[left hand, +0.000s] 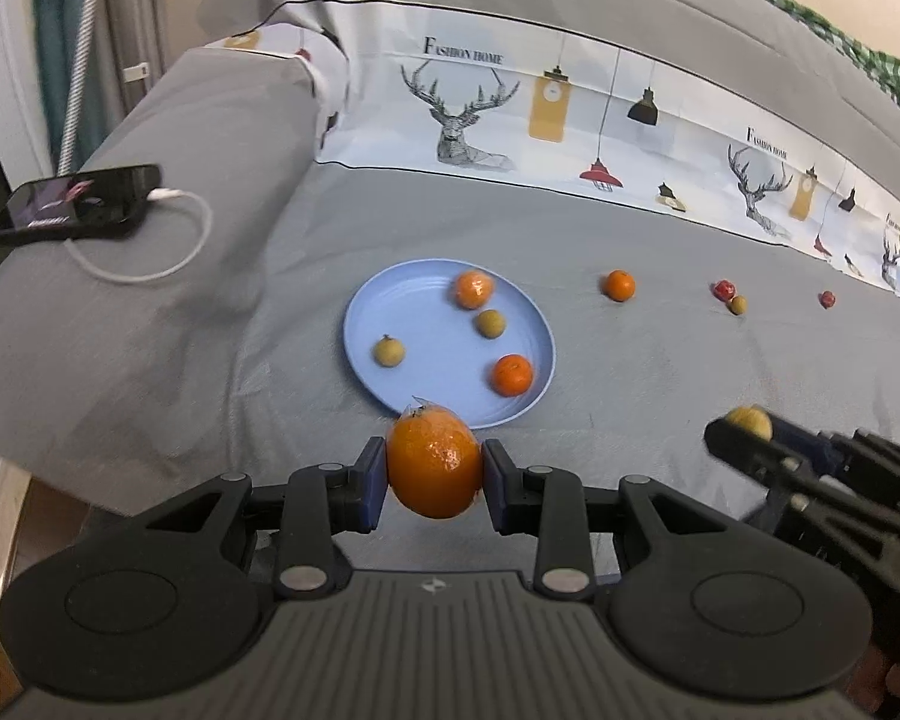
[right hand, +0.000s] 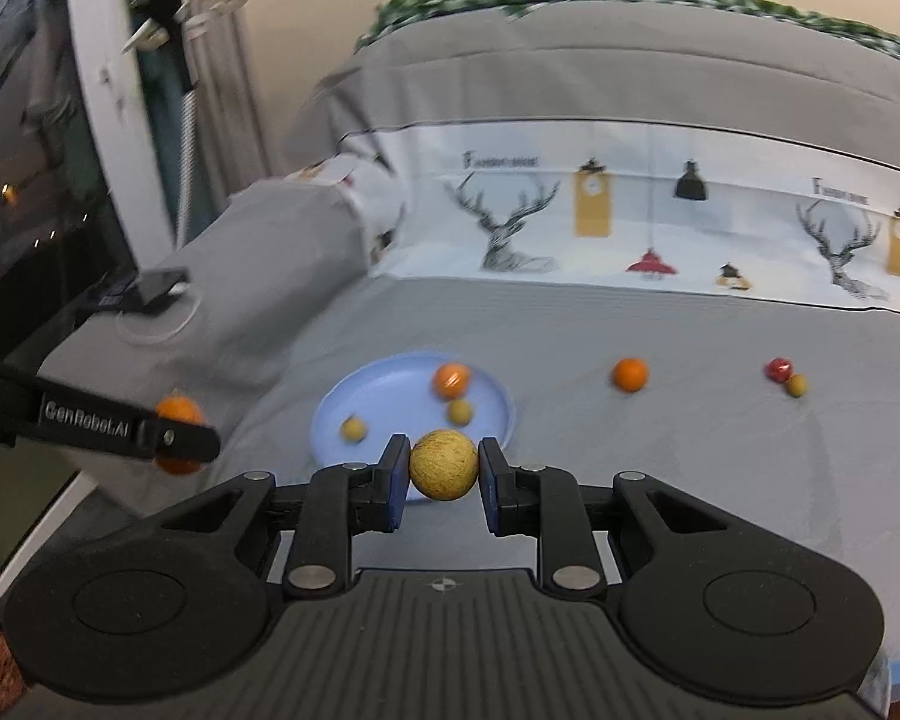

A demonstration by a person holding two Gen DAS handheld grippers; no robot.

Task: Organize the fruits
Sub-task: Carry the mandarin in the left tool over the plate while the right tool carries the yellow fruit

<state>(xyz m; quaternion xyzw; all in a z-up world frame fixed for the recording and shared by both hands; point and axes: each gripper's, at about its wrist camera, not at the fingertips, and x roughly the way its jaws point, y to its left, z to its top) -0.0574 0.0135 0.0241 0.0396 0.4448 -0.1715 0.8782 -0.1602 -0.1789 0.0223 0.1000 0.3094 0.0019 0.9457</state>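
Note:
My left gripper (left hand: 434,471) is shut on an orange (left hand: 434,461), held just short of the near rim of the blue plate (left hand: 390,294). The plate holds two oranges (left hand: 473,288) (left hand: 512,374) and two tan longans (left hand: 489,323) (left hand: 388,351). My right gripper (right hand: 443,467) is shut on a tan longan (right hand: 443,464), above the bed in front of the plate (right hand: 378,387). It also shows at the right of the left wrist view (left hand: 744,429). Loose on the grey sheet lie an orange (left hand: 618,285), two red fruits (left hand: 723,288) (left hand: 827,299) and a longan (left hand: 737,304).
A black phone (left hand: 75,202) with a white cable (left hand: 168,258) lies on the grey pillow at the left. A folded deer-print quilt (left hand: 570,120) runs along the back of the bed. A window and curtain stand at the far left.

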